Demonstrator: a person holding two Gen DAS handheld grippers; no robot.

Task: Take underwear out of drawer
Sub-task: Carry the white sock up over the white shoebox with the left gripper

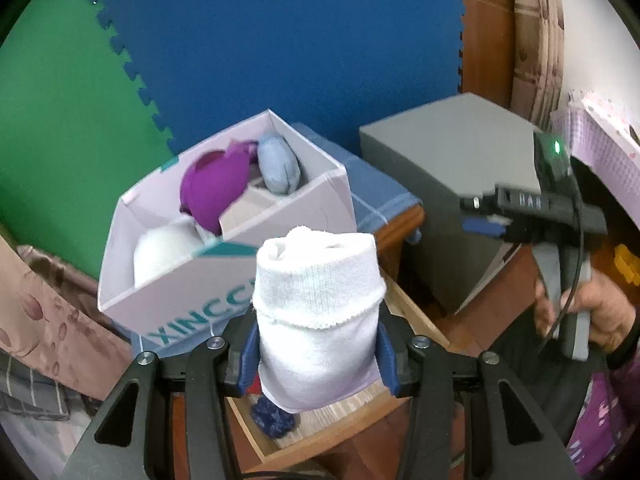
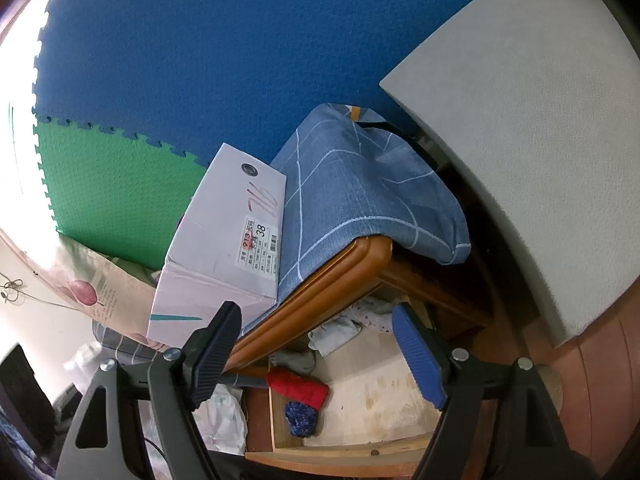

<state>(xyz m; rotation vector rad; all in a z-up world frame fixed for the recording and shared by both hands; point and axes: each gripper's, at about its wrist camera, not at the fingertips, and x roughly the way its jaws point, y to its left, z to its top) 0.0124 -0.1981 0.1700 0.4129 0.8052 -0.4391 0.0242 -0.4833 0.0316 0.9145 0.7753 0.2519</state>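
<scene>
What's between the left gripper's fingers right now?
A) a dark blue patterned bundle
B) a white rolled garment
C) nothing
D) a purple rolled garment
B: the left gripper has its blue pads pressed on both sides of the white rolled garment, held up above the open drawer.

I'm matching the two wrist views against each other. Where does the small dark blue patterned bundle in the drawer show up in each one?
Left wrist view: dark blue bundle sits bottom centre, just under the white roll held in the left tongs.
Right wrist view: same bundle lies low centre, beside a red cloth, between the open right tongs.
Shared landmark: the pale shoebox.
</scene>
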